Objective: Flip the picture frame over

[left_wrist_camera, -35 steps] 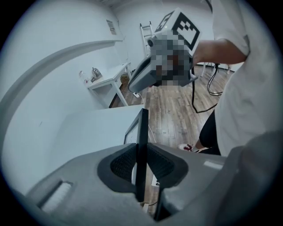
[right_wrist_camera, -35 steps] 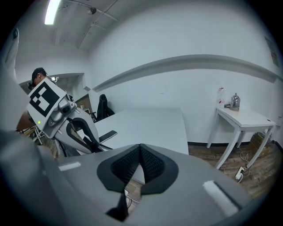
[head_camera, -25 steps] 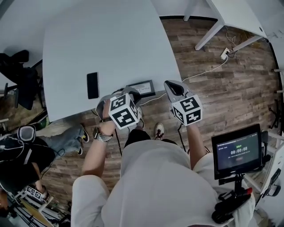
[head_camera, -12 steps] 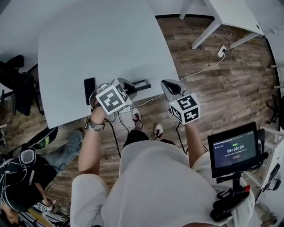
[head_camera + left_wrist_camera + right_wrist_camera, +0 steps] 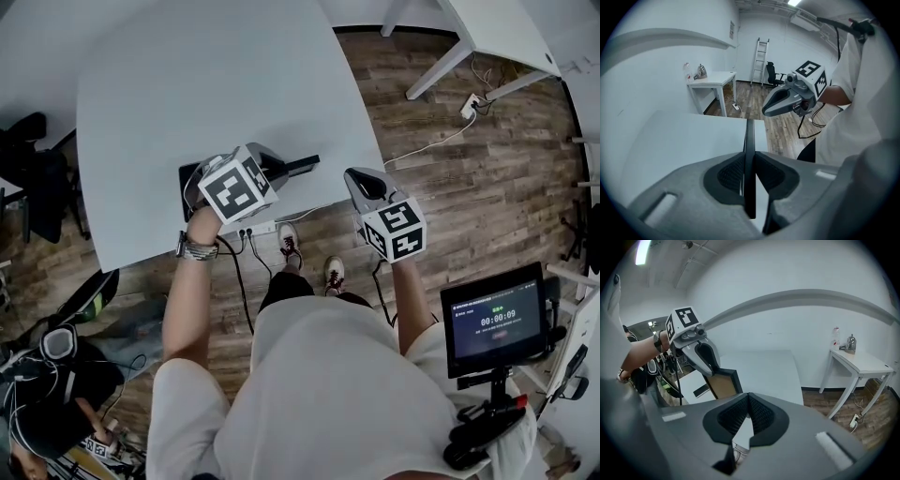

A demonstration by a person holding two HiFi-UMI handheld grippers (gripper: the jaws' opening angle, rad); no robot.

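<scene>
My left gripper (image 5: 272, 169) grips the black picture frame (image 5: 298, 167) near the white table's (image 5: 206, 84) front edge. In the left gripper view the frame (image 5: 749, 154) stands edge-on between the pads, and the jaws are closing on it. From the right gripper view I see its brown cardboard back (image 5: 723, 384) below the left gripper (image 5: 710, 363), raised off the tabletop. My right gripper (image 5: 366, 183) hangs over the wooden floor to the right of the table. Its pads meet at the tip (image 5: 748, 397) with nothing between them.
A black phone (image 5: 701, 391) lies on the table by the left gripper, partly hidden in the head view. A second white table (image 5: 487, 28) stands at the far right, with cables on the floor. A small monitor (image 5: 495, 319) is mounted at my right side.
The left gripper has moved left and risen with the frame. The frame has tipped from lying face up to standing on edge. The right gripper has stayed put.
</scene>
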